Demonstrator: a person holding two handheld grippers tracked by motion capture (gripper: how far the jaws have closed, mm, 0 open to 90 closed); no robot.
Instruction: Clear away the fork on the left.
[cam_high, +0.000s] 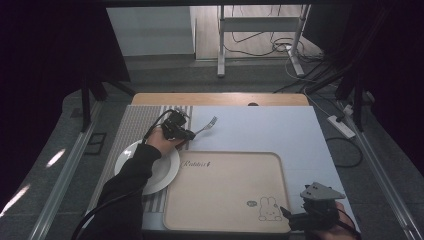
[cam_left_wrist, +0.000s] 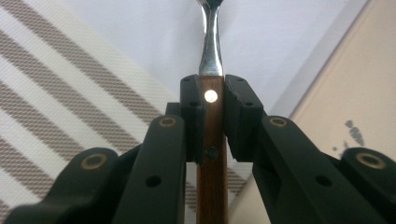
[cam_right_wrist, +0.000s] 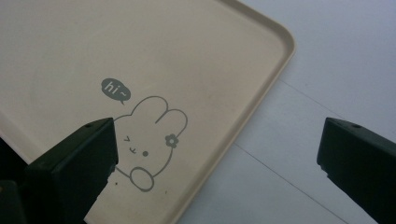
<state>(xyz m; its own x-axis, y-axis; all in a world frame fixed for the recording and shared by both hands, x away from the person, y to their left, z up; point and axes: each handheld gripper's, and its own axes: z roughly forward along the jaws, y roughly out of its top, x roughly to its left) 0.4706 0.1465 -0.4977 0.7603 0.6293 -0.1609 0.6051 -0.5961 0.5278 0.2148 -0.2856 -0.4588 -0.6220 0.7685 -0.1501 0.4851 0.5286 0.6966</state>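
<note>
A fork (cam_high: 206, 126) with a wooden handle (cam_left_wrist: 211, 154) and steel neck lies across the white table beyond the tray's far left corner. My left gripper (cam_high: 186, 134) is shut on the fork's handle, with both black jaws pressed against the wood in the left gripper view (cam_left_wrist: 211, 93). A beige tray (cam_high: 225, 190) with a rabbit drawing (cam_right_wrist: 149, 140) lies at the table's front. My right gripper (cam_high: 287, 214) hovers open over the tray's near right corner (cam_right_wrist: 219, 140), with nothing between its jaws. A white plate (cam_high: 167, 172) rests left of the tray under the person's left forearm.
A striped placemat (cam_high: 135, 125) covers the table's left side beneath the plate. The white table surface (cam_high: 270, 130) stretches behind the tray. A wooden strip (cam_high: 220, 98) edges the far side. Cables and a power strip (cam_high: 342, 126) lie on the floor to the right.
</note>
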